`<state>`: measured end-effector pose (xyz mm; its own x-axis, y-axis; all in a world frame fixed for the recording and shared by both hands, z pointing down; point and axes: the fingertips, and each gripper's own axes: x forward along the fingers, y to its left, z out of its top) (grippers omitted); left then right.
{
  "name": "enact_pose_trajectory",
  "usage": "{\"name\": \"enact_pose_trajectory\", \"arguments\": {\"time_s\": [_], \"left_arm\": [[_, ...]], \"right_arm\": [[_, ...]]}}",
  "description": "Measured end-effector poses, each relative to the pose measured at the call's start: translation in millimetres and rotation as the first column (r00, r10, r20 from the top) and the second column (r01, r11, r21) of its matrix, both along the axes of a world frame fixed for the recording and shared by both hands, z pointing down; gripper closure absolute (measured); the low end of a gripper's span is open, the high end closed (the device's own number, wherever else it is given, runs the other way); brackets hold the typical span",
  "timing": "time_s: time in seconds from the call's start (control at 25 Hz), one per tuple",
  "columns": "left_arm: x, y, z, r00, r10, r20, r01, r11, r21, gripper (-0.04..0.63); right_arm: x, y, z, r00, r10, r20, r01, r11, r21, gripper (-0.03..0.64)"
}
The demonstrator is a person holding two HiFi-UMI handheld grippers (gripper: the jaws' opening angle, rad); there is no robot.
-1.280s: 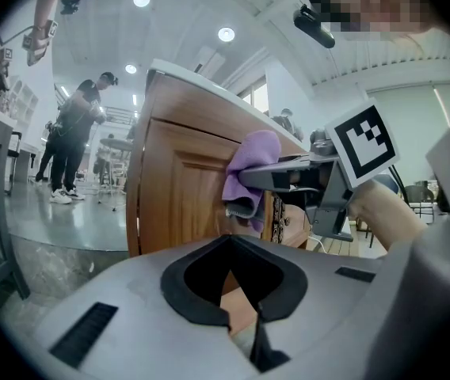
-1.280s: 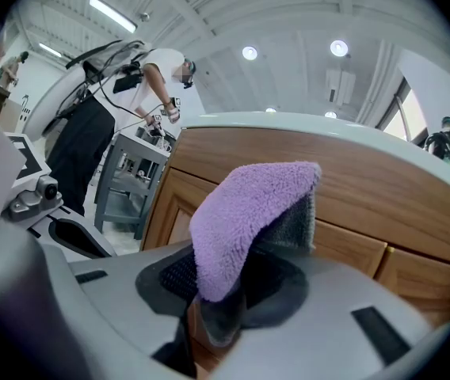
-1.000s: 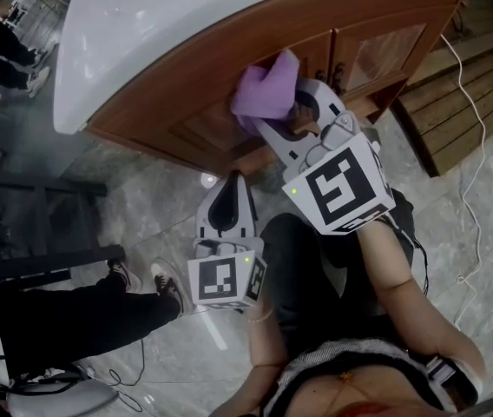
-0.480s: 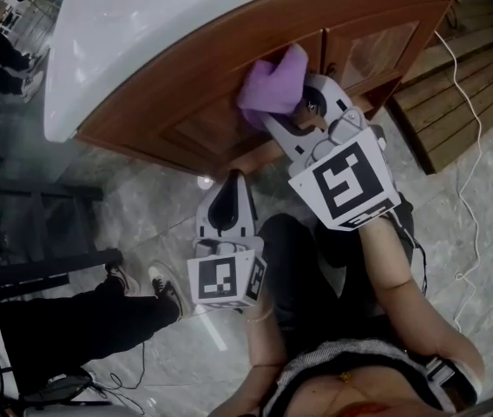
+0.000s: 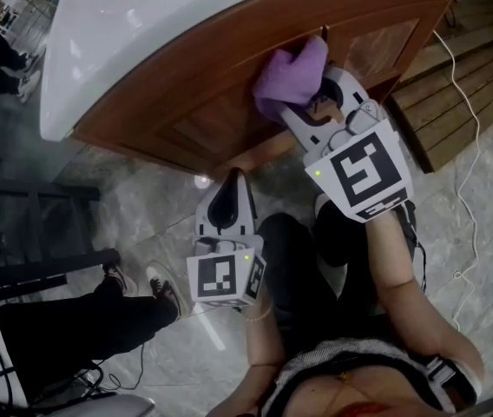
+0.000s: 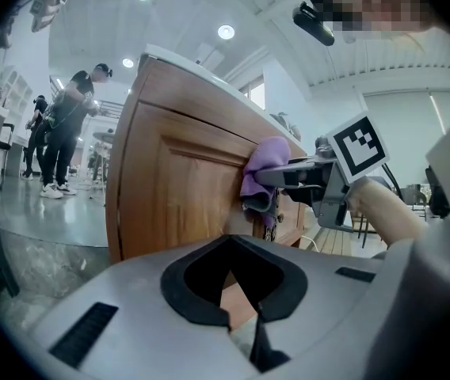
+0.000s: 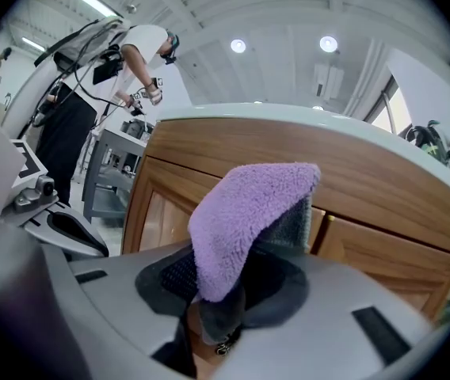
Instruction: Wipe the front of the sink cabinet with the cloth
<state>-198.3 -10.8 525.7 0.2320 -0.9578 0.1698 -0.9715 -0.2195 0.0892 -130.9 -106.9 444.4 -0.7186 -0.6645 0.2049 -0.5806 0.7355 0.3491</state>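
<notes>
The purple cloth [image 5: 292, 81] is pressed against the wooden front of the sink cabinet [image 5: 186, 111], high on the door panels just below the white counter [image 5: 142, 24]. My right tongs [image 5: 310, 95] are clamped on it, and the cloth drapes over their tips. My left tongs [image 5: 232, 181] are drawn narrow, tip to tip, with nothing between them. I hold them low over the grey marble floor [image 5: 142, 207], short of the cabinet's base and apart from the cloth.
</notes>
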Motion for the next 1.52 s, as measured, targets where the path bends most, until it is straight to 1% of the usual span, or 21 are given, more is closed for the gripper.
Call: {"name": "enact_pose_trajectory", "arguments": {"time_s": [0.32,0.44,0.8,0.92,1.0,1.16,1.24,1.36,1.52], "left_arm": [[1,0,5,1.000,0.006,-0.012,-0.006,1.000,-0.002,0.595],[-1,1,6,1.000,0.003,-0.016,-0.003,1.000,-0.005,0.595],[-11,8,5,0.999,-0.025,-0.026,0.025,1.000,-0.003,0.595],[-15,9,5,0.999,-0.036,-0.026,0.036,0.999,0.000,0.595],[-17,11,6,0.999,-0.044,-0.025,0.044,0.999,0.000,0.595],[-25,15,7,0.998,-0.061,-0.023,0.061,0.998,0.001,0.595],[-30,15,7,0.997,-0.077,-0.021,0.077,0.997,0.004,0.595],[-37,18,6,0.995,-0.103,-0.020,0.103,0.995,0.009,0.595],[-48,27,4,0.990,-0.140,-0.008,0.140,0.990,0.008,0.595]], "right_arm": [[13,-4,1,0.999,0.024,-0.022,-0.024,1.000,0.001,0.454],[17,-5,1,0.999,0.032,-0.017,-0.032,0.999,0.001,0.454],[16,-6,2,0.998,0.052,-0.020,-0.051,0.998,0.019,0.454],[17,-6,0,0.999,0.053,-0.003,-0.053,0.998,0.029,0.454],[13,-2,-1,1.000,0.022,0.022,-0.023,0.999,0.025,0.454],[-6,21,1,0.993,-0.094,0.065,0.095,0.995,-0.018,0.454],[-19,31,7,0.989,-0.137,0.054,0.140,0.989,-0.038,0.454],[-43,47,19,0.980,-0.199,0.010,0.199,0.978,-0.058,0.454],[-79,73,38,0.957,-0.289,-0.032,0.286,0.955,-0.078,0.454]]}}
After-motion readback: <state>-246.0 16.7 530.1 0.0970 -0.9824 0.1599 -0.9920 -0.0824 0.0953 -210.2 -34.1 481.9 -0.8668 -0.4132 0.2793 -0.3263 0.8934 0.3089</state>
